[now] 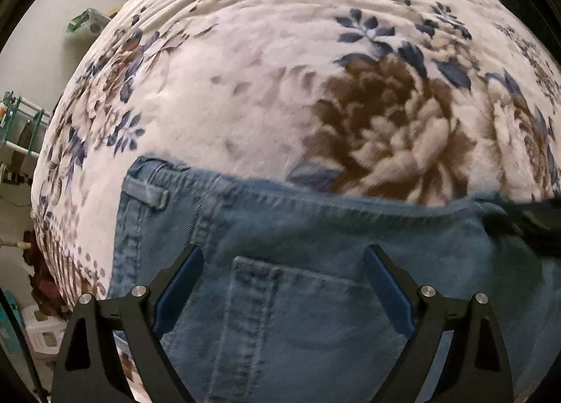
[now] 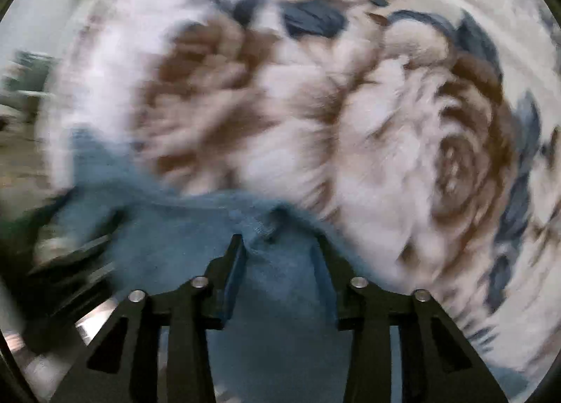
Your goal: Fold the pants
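Observation:
Light-blue jeans (image 1: 280, 220) lie on a floral blanket (image 1: 245, 87). Their waistband runs across the view, with a belt loop (image 1: 147, 192) at the left corner. My left gripper (image 1: 284, 250) hangs open and wide above the back pocket (image 1: 291, 297), with nothing between its pads. A dark blurred shape (image 1: 526, 224) at the right edge rests over the waistband. In the blurred right wrist view, my right gripper (image 2: 278, 240) stands partly open over the edge of the jeans (image 2: 175, 248). Denim lies below the gap, and the pads do not press on it.
The cream blanket (image 2: 315, 105) with brown and navy flowers covers a bed that fills both views. Beyond its left edge the floor drops away, with a green and white rack (image 1: 21, 122), a white basket (image 1: 42, 333) and a pale wall.

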`<action>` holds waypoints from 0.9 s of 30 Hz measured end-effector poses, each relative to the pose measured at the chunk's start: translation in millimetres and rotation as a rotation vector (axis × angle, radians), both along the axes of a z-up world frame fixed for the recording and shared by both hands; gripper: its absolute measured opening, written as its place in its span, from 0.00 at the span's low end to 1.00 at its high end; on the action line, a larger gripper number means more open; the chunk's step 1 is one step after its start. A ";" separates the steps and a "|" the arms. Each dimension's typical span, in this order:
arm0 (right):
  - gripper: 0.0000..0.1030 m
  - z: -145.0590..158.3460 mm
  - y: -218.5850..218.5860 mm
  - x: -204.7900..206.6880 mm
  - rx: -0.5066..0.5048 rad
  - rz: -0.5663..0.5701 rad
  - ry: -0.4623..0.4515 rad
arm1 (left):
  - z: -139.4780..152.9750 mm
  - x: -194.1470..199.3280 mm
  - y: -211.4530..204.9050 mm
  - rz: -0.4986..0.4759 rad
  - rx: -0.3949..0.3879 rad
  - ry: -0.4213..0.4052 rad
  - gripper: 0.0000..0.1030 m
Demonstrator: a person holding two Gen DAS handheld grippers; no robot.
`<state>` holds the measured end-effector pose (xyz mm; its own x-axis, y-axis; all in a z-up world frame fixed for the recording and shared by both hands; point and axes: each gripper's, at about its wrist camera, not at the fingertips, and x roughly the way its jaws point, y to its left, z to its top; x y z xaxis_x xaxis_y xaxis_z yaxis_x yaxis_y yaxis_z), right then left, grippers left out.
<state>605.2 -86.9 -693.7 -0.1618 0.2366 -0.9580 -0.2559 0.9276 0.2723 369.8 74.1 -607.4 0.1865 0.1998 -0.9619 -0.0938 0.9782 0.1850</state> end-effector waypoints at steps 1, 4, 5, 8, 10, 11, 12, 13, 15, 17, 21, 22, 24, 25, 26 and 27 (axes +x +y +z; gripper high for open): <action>0.39 -7.0 -0.2 2.5 -0.008 -0.027 0.001 | 1.1 -2.4 3.3 -0.008 0.003 0.000 0.90; 0.39 -2.3 -22.8 -0.9 0.034 -0.192 -0.002 | 9.0 -9.6 4.6 -0.034 -0.004 -0.006 0.90; 0.42 8.8 -35.5 -7.0 0.054 -0.260 -0.013 | 12.6 -11.7 3.8 -0.046 -0.008 -0.007 0.90; 0.48 43.1 -72.8 -32.4 0.127 -0.399 -0.043 | 29.6 -19.8 -7.3 -0.083 -0.044 -0.020 0.90; 0.80 74.4 -112.7 -70.5 0.179 -0.520 -0.141 | 45.3 -26.6 -24.9 -0.124 -0.091 -0.042 0.90; 0.91 84.8 -121.0 -88.9 0.200 -0.569 -0.184 | 50.7 -29.4 -33.4 -0.145 -0.103 -0.051 0.90; 0.91 98.6 -144.5 -114.4 0.223 -0.633 -0.237 | 56.2 -34.3 -45.5 -0.170 -0.116 -0.057 0.90; 0.91 107.3 -164.9 -137.7 0.235 -0.692 -0.271 | 62.2 -42.0 -63.6 -0.211 -0.143 -0.061 0.90; 0.91 118.4 -219.4 -190.2 0.220 -0.851 -0.310 | 65.8 -52.2 -89.1 -0.258 -0.181 -0.050 0.90; 0.91 114.0 -256.2 -238.9 0.173 -0.984 -0.316 | 64.2 -65.9 -124.0 -0.311 -0.216 -0.029 0.91; 0.91 81.1 -366.0 -339.1 0.096 -1.280 -0.239 | 51.0 -87.9 -183.3 -0.380 -0.197 -0.006 0.91; 0.91 73.4 -384.1 -353.8 0.093 -1.320 -0.228 | 44.9 -91.7 -199.8 -0.387 -0.186 0.002 0.91; 0.91 49.1 -432.7 -390.4 0.063 -1.434 -0.187 | 37.1 -96.1 -220.0 -0.379 -0.174 0.011 0.91; 0.91 40.1 -449.4 -401.9 0.074 -1.469 -0.194 | 32.9 -96.8 -230.8 -0.369 -0.170 0.018 0.91; 0.91 36.6 -464.1 -409.4 0.081 -1.488 -0.200 | 29.2 -97.9 -242.0 -0.358 -0.169 0.023 0.91; 0.91 32.4 -483.1 -418.8 0.091 -1.514 -0.212 | 26.3 -98.5 -252.5 -0.349 -0.165 0.023 0.91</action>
